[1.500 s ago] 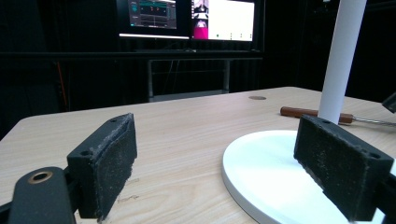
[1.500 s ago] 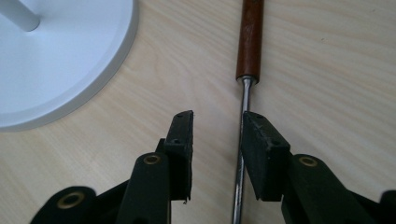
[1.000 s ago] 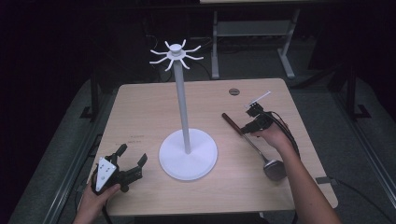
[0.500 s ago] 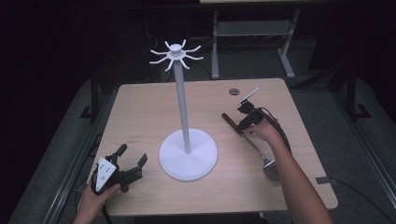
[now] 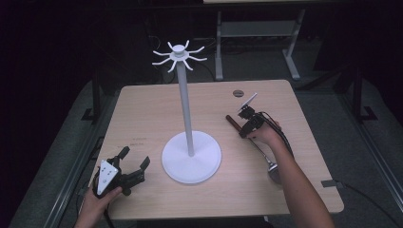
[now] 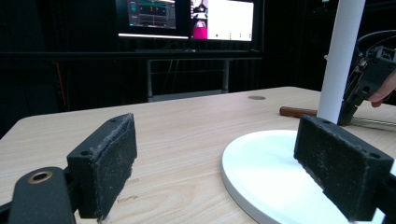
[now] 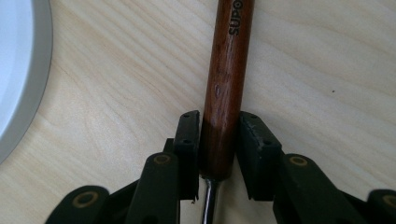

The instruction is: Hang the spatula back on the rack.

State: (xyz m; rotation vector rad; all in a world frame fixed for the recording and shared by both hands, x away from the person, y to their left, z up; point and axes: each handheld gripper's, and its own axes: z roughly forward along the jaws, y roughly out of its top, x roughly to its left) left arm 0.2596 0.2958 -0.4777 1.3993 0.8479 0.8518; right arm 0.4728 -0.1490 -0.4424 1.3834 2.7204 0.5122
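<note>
2 right gripper point(image 7: 217, 154) fingers, just closing, flank wooden ladle handle point(image 7: 226, 84); left gripper point(image 5: 132, 167) open, empty.

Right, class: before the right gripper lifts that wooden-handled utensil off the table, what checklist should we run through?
1. Wooden handle between the jaws of the right gripper, which have just been closing: ok.
2. Pads pressing firmly on the handle: cannot tell.
3. Utensil lying flat on the table: ok.
4. White stand apart from the utensil: ok.
5. Left gripper open, holding nothing, away from the lift: ok.
</note>
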